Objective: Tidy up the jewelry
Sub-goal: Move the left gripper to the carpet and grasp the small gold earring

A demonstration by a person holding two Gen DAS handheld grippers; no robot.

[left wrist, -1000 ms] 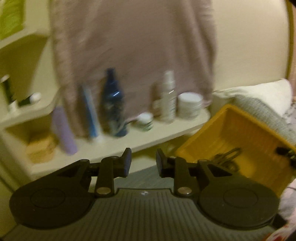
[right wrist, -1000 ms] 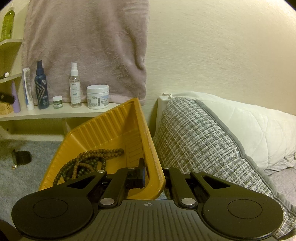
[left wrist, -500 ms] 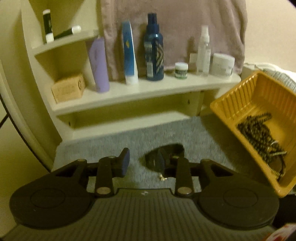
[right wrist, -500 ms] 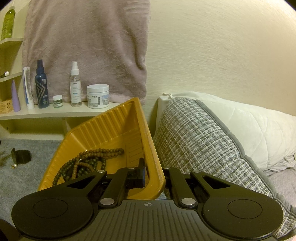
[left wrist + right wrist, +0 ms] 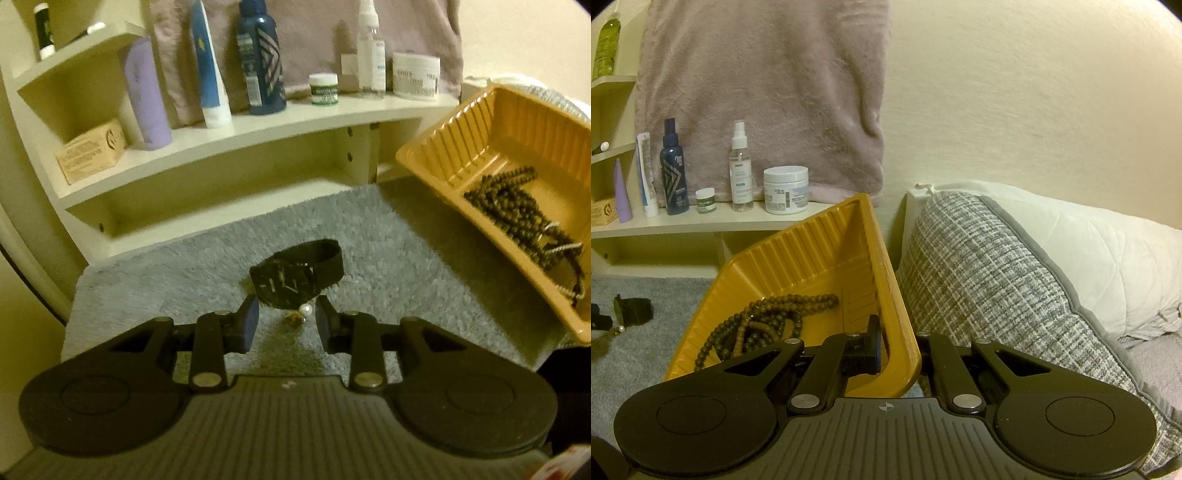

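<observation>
A black watch (image 5: 295,275) lies on the grey rug (image 5: 388,273), with a small pearl earring (image 5: 303,311) just in front of it. My left gripper (image 5: 284,322) hangs open low over the rug. Its fingertips flank the earring and stop just short of the watch, pressing on nothing. My right gripper (image 5: 897,350) is shut on the near wall of the tilted yellow tray (image 5: 886,280). The tray (image 5: 476,122) holds dark bead necklaces (image 5: 517,206), also visible as bead necklaces (image 5: 768,319) in the right wrist view. The watch (image 5: 631,309) shows far left there.
A cream shelf unit (image 5: 258,133) behind the rug carries bottles, tubes and jars, among them a blue bottle (image 5: 260,62) and a white jar (image 5: 786,189). A pink towel (image 5: 768,92) hangs on the wall. A checked pillow (image 5: 990,280) lies right of the tray.
My left gripper has dropped and tipped down from facing the shelf to the rug, so the watch and earring now sit at its fingertips. The right gripper and tray have not moved.
</observation>
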